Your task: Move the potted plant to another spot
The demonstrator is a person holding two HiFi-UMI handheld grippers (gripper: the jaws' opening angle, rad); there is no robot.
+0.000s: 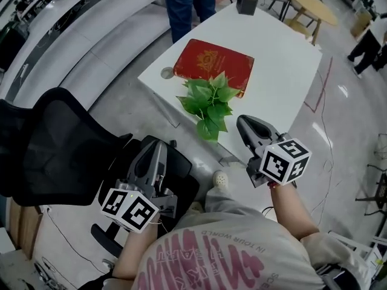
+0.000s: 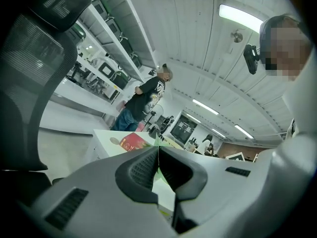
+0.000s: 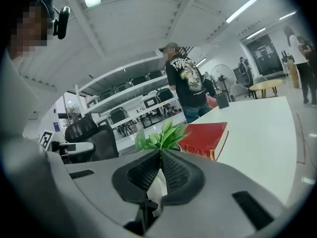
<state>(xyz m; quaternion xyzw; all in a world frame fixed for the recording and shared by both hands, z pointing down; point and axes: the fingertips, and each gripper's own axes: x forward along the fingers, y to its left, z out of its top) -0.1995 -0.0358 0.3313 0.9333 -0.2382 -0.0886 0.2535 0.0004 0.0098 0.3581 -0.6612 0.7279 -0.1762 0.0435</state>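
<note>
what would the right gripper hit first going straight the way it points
Probably the potted plant, straight ahead of the right gripper's shut jaws; how far off is hard to judge.

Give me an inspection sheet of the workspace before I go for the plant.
Surface: white table, with a round hole near its left corner.
Job's things: potted plant upright near the table's near edge, untouched.
Clutter: red book right behind the plant; black holder at the far end.
Grippers: left gripper over the chair, right gripper close to the plant; fingers shut on both, nothing held.
Cables: thin cable on the floor right of the table.
Surroundings: black mesh chair at left; person standing at the far side; round wooden table beyond.
</note>
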